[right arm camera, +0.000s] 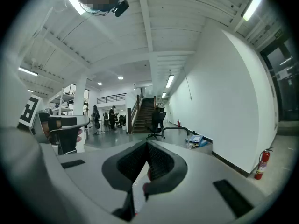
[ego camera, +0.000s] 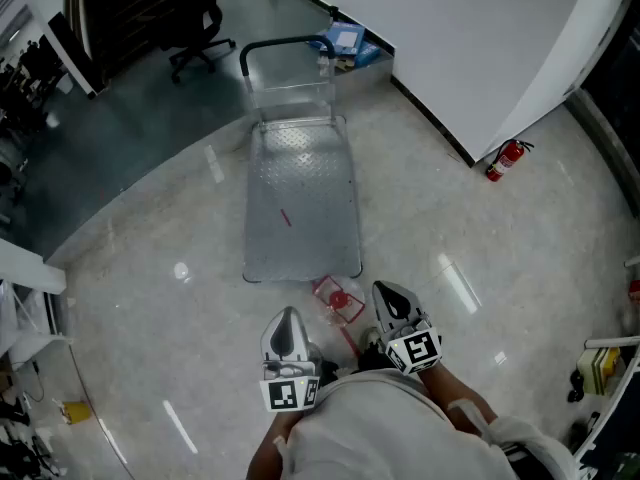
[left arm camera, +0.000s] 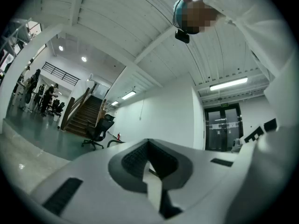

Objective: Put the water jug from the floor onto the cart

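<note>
The water jug (ego camera: 338, 300), clear with a red cap, lies on the floor just off the near end of the cart (ego camera: 300, 203). The cart is a flat grey platform with a black handle (ego camera: 285, 44) at its far end. My left gripper (ego camera: 288, 316) hovers just near-left of the jug, jaws together and empty. My right gripper (ego camera: 384, 291) hangs close by on the jug's right, shut and holding nothing. Both point level toward the cart. In the right gripper view the cart handle (right arm camera: 175, 129) shows beyond the shut gripper (right arm camera: 147, 145). The left gripper (left arm camera: 149, 142) has nothing between its jaws.
A red fire extinguisher (ego camera: 506, 159) stands by the white wall at right. Blue items (ego camera: 345, 42) lie past the cart's handle. A black office chair (ego camera: 200, 23) stands on the dark floor at far left. Shelving (ego camera: 20, 308) lines the left edge.
</note>
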Tool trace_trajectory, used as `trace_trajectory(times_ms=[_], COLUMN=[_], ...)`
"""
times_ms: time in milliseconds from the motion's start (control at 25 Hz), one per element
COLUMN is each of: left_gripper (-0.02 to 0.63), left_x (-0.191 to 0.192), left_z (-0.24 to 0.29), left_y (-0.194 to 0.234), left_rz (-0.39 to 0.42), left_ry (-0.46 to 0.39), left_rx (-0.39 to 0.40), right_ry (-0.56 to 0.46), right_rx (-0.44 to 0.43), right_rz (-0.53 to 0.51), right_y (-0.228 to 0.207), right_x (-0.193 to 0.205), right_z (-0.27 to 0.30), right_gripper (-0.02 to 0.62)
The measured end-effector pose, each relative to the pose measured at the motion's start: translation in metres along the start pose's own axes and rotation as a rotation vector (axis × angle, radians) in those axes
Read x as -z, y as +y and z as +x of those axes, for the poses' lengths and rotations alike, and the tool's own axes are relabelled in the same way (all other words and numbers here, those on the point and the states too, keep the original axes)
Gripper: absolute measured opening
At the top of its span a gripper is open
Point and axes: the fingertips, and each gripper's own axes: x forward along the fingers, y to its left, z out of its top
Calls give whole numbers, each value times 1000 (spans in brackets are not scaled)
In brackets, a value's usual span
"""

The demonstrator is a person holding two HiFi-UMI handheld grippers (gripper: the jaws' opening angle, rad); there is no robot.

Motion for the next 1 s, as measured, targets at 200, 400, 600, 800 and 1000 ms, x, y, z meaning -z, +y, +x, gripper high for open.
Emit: trace_trajectory(times_ms=[200,400,600,800,1000], left_gripper=[3,3,3,3,3], left_x=[1,1,-1,4,23], left_z=[-2,-5,-5,-9,-2], left_y=[2,2,5,14,28], left_rz=[2,-1,-3,-3,-19], left_ry=[-4,-2,4,21,47], left_rx=[-1,-8,-25,-46,-69], right_ry=[4,7,43,177,570], right_rx=[-7,-16,-24,-12,-63], right_rz=[-3,-3,-16,-22,-17], right_y=[2,4,6,1,0], right_x=[2,4,11,45,159], right_z=[1,2,11,45,86], right_gripper=[11,11,11,12,15])
